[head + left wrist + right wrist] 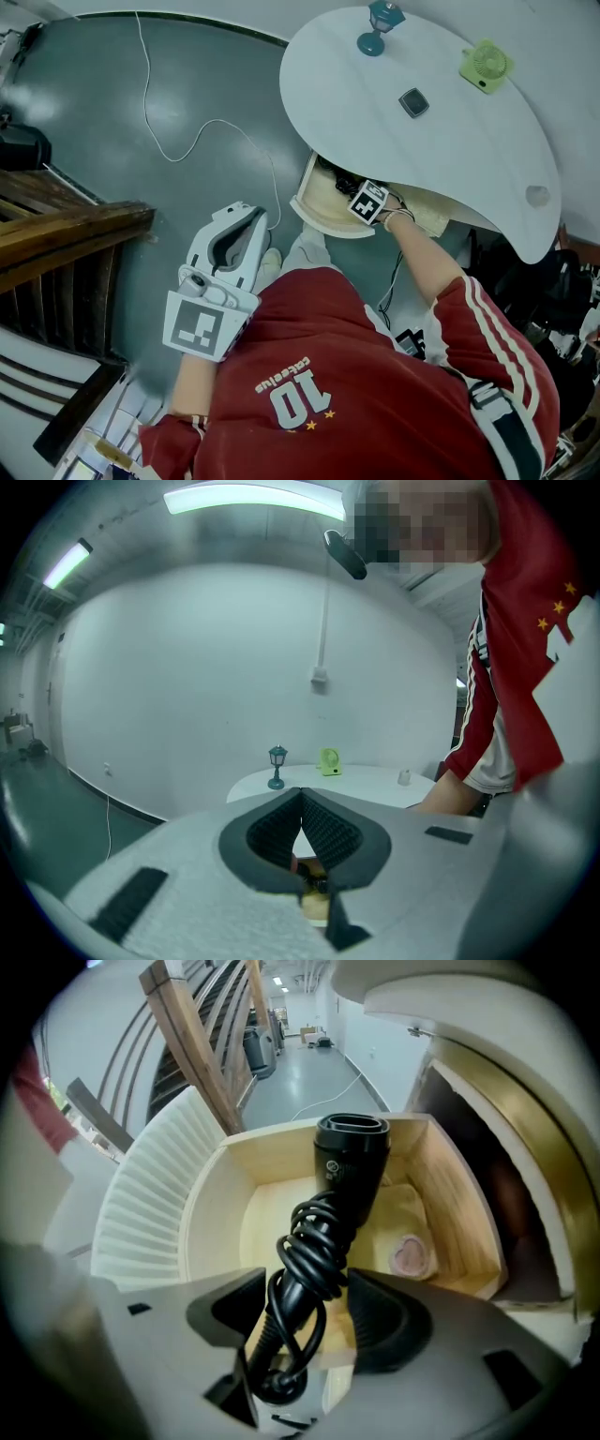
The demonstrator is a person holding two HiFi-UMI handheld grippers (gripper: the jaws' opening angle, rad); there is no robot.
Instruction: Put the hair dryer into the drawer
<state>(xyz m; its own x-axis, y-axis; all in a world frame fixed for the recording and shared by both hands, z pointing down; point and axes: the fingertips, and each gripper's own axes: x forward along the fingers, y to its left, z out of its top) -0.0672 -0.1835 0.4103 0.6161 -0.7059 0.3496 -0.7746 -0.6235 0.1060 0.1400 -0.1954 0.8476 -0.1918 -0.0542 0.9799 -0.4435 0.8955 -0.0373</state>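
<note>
The black hair dryer (352, 1162) lies in the pale wooden drawer (450, 1194), nozzle pointing away, its cord wound round the handle (309, 1251). My right gripper (305, 1302) points steeply down over it with the jaws wide apart on either side of the handle. The handle sits close to the left pad, and a gap shows at the right pad. In the head view the right gripper (361, 195) reaches into the open drawer (314, 214) under the white table, where the dryer (337, 178) shows as a dark shape. My left gripper (253, 216) hovers over the floor, shut and empty, tips (300, 792) meeting.
The round white table (441, 141) carries a small teal lamp (378, 23), a green fan (486, 66) and a dark gadget (413, 102). A pinkish round item (411, 1255) lies in the drawer. A white cable (187, 141) crosses the floor; a wooden railing (56, 234) stands left.
</note>
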